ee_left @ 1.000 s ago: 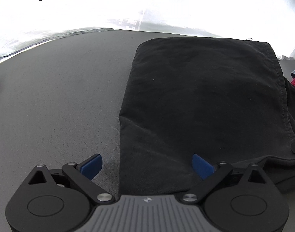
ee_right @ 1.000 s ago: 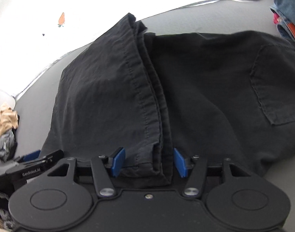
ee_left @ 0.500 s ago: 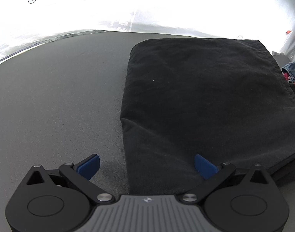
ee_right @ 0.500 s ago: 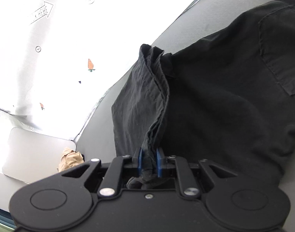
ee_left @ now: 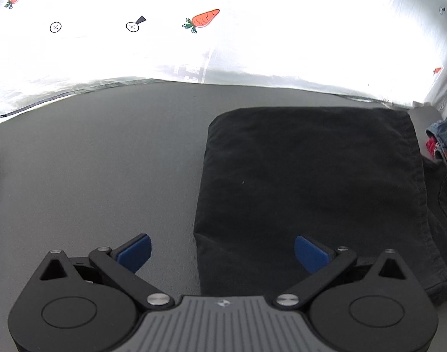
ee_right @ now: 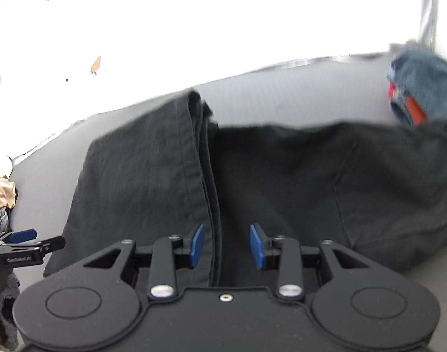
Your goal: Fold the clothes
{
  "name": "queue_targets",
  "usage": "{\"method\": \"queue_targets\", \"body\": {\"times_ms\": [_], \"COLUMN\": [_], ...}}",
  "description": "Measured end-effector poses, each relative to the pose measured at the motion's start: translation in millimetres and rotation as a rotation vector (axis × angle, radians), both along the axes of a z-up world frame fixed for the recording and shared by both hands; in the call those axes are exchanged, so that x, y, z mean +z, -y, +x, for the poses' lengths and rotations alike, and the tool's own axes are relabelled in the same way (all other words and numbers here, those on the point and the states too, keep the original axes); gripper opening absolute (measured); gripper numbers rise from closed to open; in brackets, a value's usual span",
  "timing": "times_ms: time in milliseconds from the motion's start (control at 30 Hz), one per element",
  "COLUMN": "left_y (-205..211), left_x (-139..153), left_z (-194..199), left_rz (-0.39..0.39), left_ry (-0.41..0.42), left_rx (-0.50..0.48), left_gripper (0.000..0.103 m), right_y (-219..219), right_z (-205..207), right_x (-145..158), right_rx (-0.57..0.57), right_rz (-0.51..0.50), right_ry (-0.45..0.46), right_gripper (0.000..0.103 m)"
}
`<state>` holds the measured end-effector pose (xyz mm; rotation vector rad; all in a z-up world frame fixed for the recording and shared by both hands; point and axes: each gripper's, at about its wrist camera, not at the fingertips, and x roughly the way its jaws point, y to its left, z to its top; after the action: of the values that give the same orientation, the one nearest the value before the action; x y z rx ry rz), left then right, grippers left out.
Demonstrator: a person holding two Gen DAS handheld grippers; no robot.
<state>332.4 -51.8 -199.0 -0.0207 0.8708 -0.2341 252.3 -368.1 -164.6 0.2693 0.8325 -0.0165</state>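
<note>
Trousers (ee_left: pixel 308 193), black and folded, lie on a grey table (ee_left: pixel 106 161). Left gripper (ee_left: pixel 222 252) hovers wide open over their near corner, holding nothing. Right gripper (ee_right: pixel 227 246), jaws just reopened, straddles the hem without gripping. Jeans (ee_right: pixel 422 88) sit far right.

Folded trousers (ee_left: pixel 308 182) on table (ee_left: pixel 106 161); clothes pile (ee_left: pixel 441 140) right; backdrop (ee_left: pixel 223 44) behind.

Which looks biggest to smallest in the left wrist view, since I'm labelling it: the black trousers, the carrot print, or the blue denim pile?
1. black trousers, by far the largest.
2. blue denim pile, cut by the right edge, so its full extent is unsure.
3. carrot print, slightly smaller.
</note>
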Motion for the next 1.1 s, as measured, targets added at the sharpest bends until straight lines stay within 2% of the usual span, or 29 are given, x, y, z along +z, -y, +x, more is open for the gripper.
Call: {"method": "queue_targets", "body": {"times_ms": [100, 167, 267, 367, 433, 500, 600, 733, 767, 833, 867, 900, 1000, 1100], "left_y": [8, 19, 34, 52, 57, 50, 41, 45, 45, 44, 44, 44, 46, 49], "left_x": [8, 8, -2, -27, -47, -56, -55, -55, -56, -56, -57, -57, -58, -58], "left_z": [16, 29, 47, 64, 71, 66, 61, 58, 56, 52, 50, 48, 43, 40], "left_rz": [-0.051, -0.05, -0.016, 0.045, 0.077, 0.042, 0.006, 0.025, 0.025, 0.027, 0.028, 0.031, 0.046, 0.061], "left_ry": [0.021, 0.033, 0.031, -0.008, -0.049, -0.079, -0.087, -0.08, -0.074, -0.059, -0.05, -0.04, -0.023, -0.017], "left_rx": [0.019, 0.017, 0.001, -0.024, -0.032, -0.005, 0.01, 0.01, 0.01, 0.011, 0.011, 0.013, 0.024, 0.04], "left_gripper": [0.103, 0.103, 0.103, 0.103, 0.103, 0.103, 0.103, 0.103, 0.103, 0.103, 0.103, 0.103, 0.103, 0.103], "right_y": [-22, -39, -55, -56, -51, -54, -54, -48, -48, -60, -68, -74, -82, -68], "right_z": [28, 53, 94, 121, 120, 120, 118, 117, 120, 116, 105, 92, 43, 1], "right_x": [7, 2, -20, -48, -58, -65, -69, -66, -64, -61, -58, -57, -67, -72], "right_rx": [0.065, 0.113, 0.115, 0.148, 0.156, 0.175, 0.174, 0.2, 0.218, 0.281, 0.314, 0.341, 0.413, 0.356], "right_rz": [-0.023, -0.069, -0.119, -0.16, -0.184, -0.226, -0.219, -0.231, -0.262, -0.348, -0.388, -0.415, -0.421, -0.327], "right_ry": [0.131, 0.169, 0.154, 0.078, 0.054, 0.059, 0.068, 0.083, 0.075, 0.058, 0.064, 0.069, 0.012, -0.022], "right_gripper": [0.034, 0.032, 0.029, 0.021, 0.021, 0.021, 0.021, 0.022, 0.023, 0.032, 0.045, 0.053, 0.053, 0.054]}}
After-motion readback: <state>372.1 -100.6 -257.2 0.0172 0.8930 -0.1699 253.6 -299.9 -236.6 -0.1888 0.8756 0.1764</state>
